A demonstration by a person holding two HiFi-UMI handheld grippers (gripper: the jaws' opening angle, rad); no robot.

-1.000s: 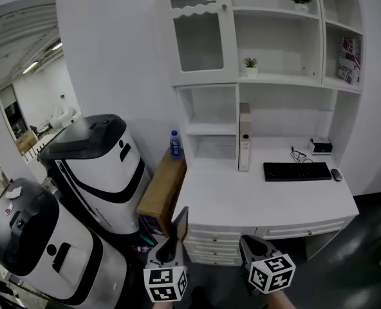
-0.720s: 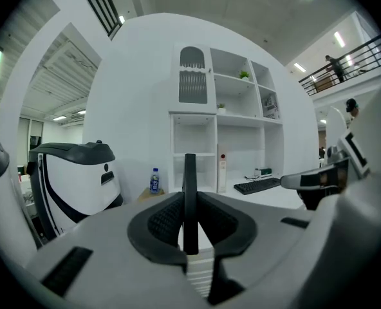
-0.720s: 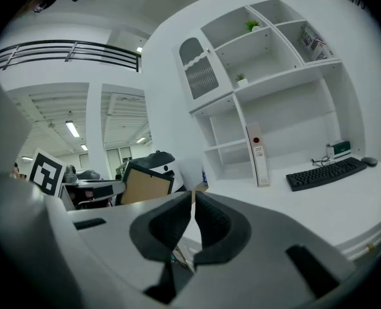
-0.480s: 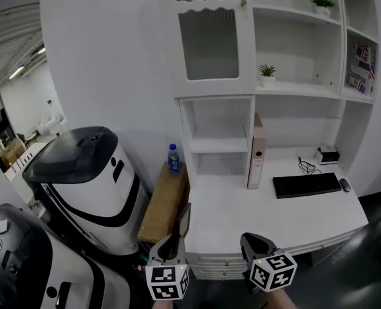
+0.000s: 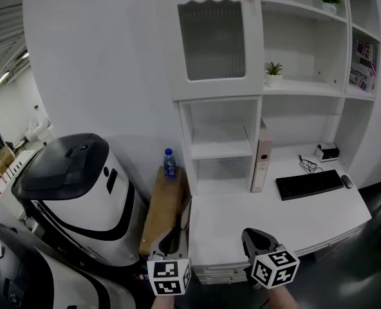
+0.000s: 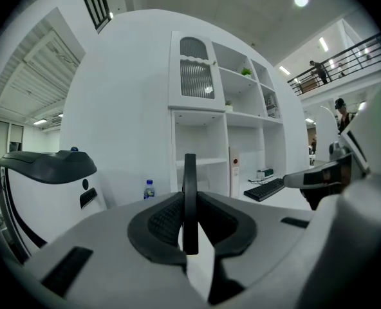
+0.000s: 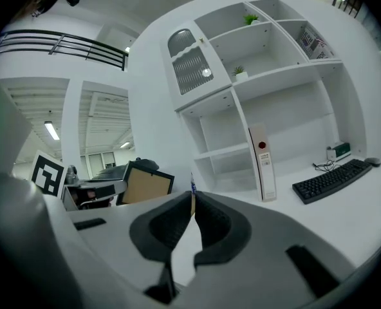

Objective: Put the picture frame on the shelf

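My left gripper (image 5: pixel 172 242) is shut on the black picture frame (image 5: pixel 183 219), which it holds upright at the bottom of the head view, in front of the white desk. The left gripper view shows the frame (image 6: pixel 190 172) edge-on between the pads of that gripper (image 6: pixel 190 224). From the right gripper view the frame (image 7: pixel 144 184) shows its tan face, off to the left. My right gripper (image 5: pixel 255 239) hangs beside it, shut and empty (image 7: pixel 192 206). The white shelf unit (image 5: pixel 221 148) stands ahead, its cubbies bare.
Two white-and-black machines (image 5: pixel 74 179) stand at the left. A cardboard box (image 5: pixel 161 201) with a water bottle (image 5: pixel 170 164) on it leans by the desk (image 5: pixel 242 214). A binder (image 5: pixel 263 156), a keyboard (image 5: pixel 309 184) and small plants (image 5: pixel 273 69) occupy the desk and the upper shelves.
The view has moved in toward the shelf unit and a little left, so the shelves look larger. Both grippers keep their places and their grip.
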